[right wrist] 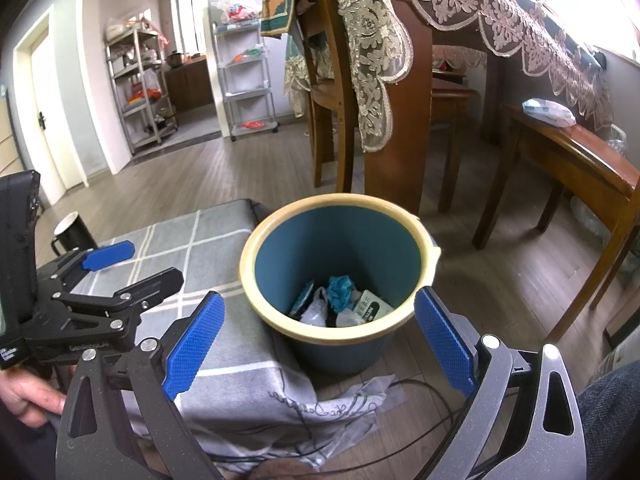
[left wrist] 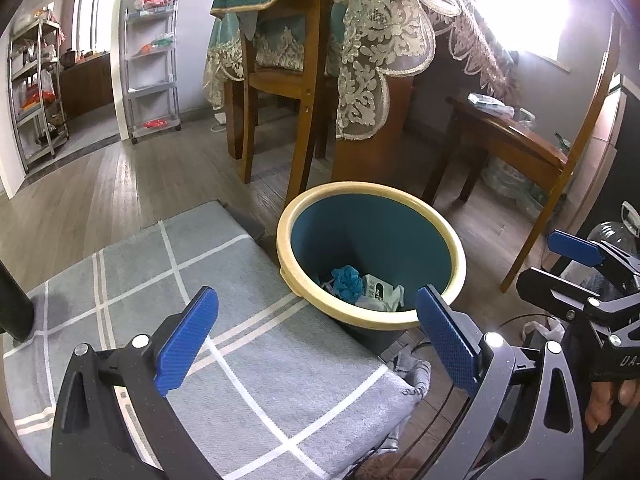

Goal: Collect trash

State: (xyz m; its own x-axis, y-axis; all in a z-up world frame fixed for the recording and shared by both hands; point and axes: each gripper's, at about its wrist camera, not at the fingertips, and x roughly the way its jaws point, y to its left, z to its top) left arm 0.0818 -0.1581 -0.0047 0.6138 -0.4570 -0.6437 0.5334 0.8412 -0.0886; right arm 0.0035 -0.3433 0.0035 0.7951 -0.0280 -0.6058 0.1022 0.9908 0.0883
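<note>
A blue trash bin with a cream rim point(left wrist: 456, 256) point(right wrist: 256, 240) stands on the wood floor beside a grey checked cloth point(left wrist: 260, 360) point(right wrist: 236, 360). In the bin lie a blue crumpled piece point(left wrist: 346, 278) point(right wrist: 340, 288), a white carton point(left wrist: 378, 290) point(right wrist: 370, 306) and clear wrappers point(right wrist: 314, 312). My left gripper point(left wrist: 316, 340) is open and empty, above the cloth just left of the bin. My right gripper point(right wrist: 318, 336) is open and empty, at the bin's near rim. Each gripper shows in the other's view: the right one point(left wrist: 576, 260), the left one point(right wrist: 120, 268).
A wooden chair point(left wrist: 280, 80) and a table with a lace cloth point(left wrist: 380, 48) stand behind the bin. A low wooden bench point(right wrist: 580, 160) is at the right. A black mug point(right wrist: 74, 232) stands at the cloth's far left. Cables point(right wrist: 400, 440) lie on the floor by the bin.
</note>
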